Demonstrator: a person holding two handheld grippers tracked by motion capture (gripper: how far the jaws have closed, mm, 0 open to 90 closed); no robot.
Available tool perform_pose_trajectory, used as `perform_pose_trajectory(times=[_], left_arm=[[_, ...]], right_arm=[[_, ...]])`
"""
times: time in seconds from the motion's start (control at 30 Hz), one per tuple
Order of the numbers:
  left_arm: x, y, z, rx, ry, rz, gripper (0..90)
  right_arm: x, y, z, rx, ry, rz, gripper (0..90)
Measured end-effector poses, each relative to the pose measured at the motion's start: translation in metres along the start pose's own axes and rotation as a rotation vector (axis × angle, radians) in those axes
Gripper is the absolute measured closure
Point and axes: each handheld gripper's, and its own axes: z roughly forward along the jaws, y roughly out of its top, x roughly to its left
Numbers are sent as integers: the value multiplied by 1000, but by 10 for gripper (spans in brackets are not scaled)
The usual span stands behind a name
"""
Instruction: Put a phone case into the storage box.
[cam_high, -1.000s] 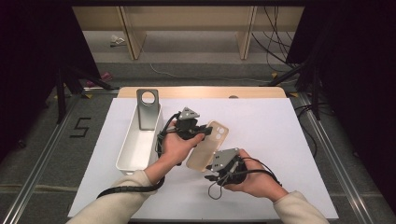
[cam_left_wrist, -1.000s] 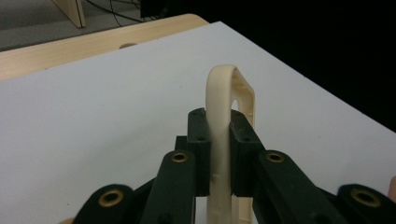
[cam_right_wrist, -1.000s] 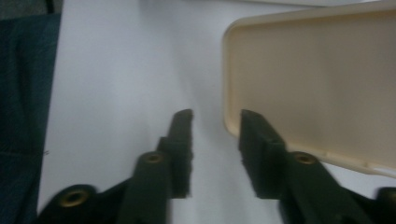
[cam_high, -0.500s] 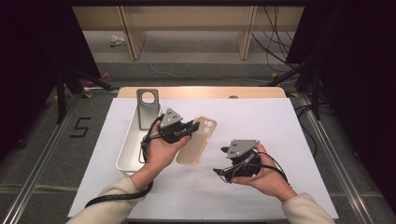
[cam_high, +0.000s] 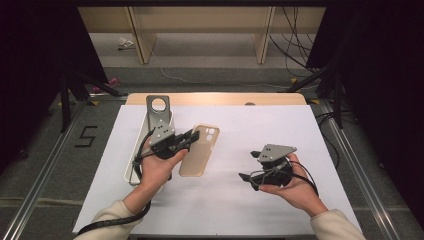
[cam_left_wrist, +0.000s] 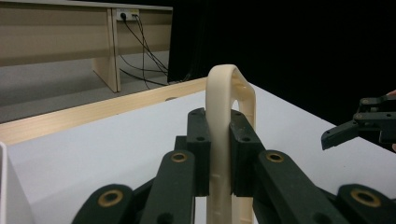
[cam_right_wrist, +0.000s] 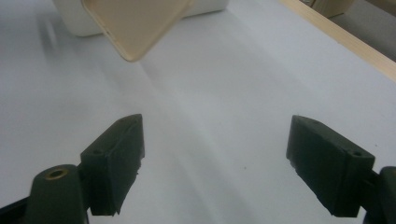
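- High view: the left gripper (cam_high: 192, 136) clamps a beige phone case (cam_high: 199, 150) over the white table (cam_high: 280, 130); a "5" (cam_high: 86, 136) marks the floor.
- Left gripper view: pads (cam_left_wrist: 200, 149) pinch the case's edge.
- Right gripper view: the right gripper (cam_right_wrist: 215, 163), jaws just opened and empty, sits well apart from the case.

The phone case (cam_high: 199, 151) looks like smooth beige plastic with a soft, slightly satin sheen, and the jaws pinching it are matt black plastic with brass-coloured pivots. The table (cam_high: 280, 125) is covered with a matt white sheet like paper, with a pale wood edge at the far side, and the tray (cam_high: 134, 170) looks like smooth white plastic. The bracket (cam_high: 159, 112) standing in it is dull grey metal
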Motion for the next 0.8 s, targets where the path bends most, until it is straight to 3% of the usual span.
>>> perform_pose_trajectory(times=[0.33,0.8], left_arm=[[8,3,-9,-28,9,-9,810],[16,18,-17,-86,18,-12,810]], right_arm=[[-8,-8,-10,-20,-39,53,178],[-10,-12,-13,-33,-57,79,171]])
